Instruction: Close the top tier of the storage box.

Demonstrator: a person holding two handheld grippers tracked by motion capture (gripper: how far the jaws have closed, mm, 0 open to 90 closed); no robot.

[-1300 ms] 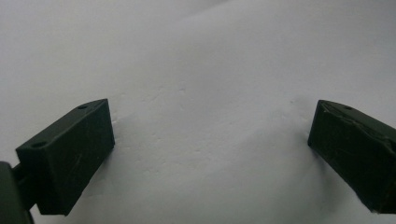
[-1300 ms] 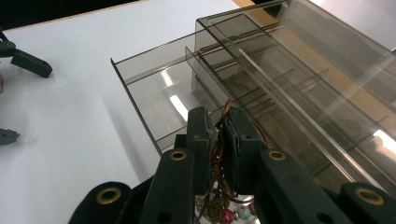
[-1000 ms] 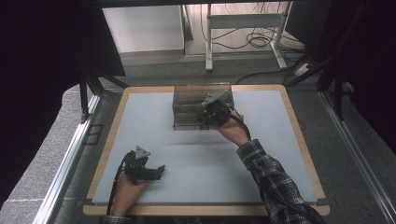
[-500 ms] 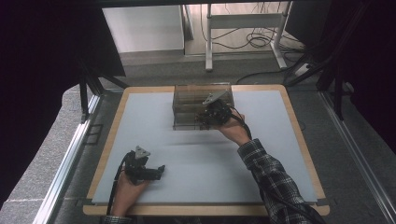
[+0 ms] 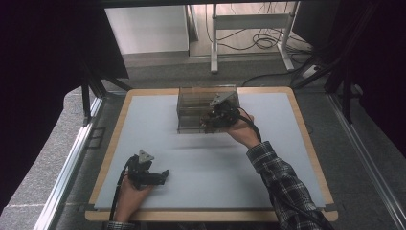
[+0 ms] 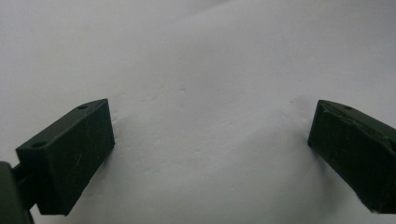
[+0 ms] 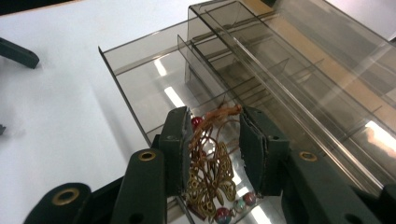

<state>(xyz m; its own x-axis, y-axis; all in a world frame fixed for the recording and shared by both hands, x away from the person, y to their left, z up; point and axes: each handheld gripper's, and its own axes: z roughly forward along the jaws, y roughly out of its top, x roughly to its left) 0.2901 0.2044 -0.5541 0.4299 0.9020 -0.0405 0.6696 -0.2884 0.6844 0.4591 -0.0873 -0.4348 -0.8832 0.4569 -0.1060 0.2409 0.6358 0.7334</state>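
A smoked clear drawer box (image 5: 191,103) stands at the back middle of the white mat (image 5: 287,158). Its lowest drawer (image 7: 140,74) is pulled out toward the left. My right gripper (image 5: 210,120) hovers over that drawer. Its jaws have just been opening, and a piece of jewellery (image 7: 210,172) lies between them: a brown cord, a brass butterfly and coloured beads. In the right gripper view my right gripper (image 7: 212,121) stands open, with the right pad clear of the cord. My left gripper (image 5: 165,175) rests open near the front left, and in its own view my left gripper (image 6: 210,126) has bare mat between its jaws.
The mat sits on a wooden board (image 5: 115,139) with a metal rail (image 5: 72,158) along its left side. The box (image 7: 280,70) has several empty divided compartments. A tip of the left gripper (image 7: 18,53) lies far off on the mat.
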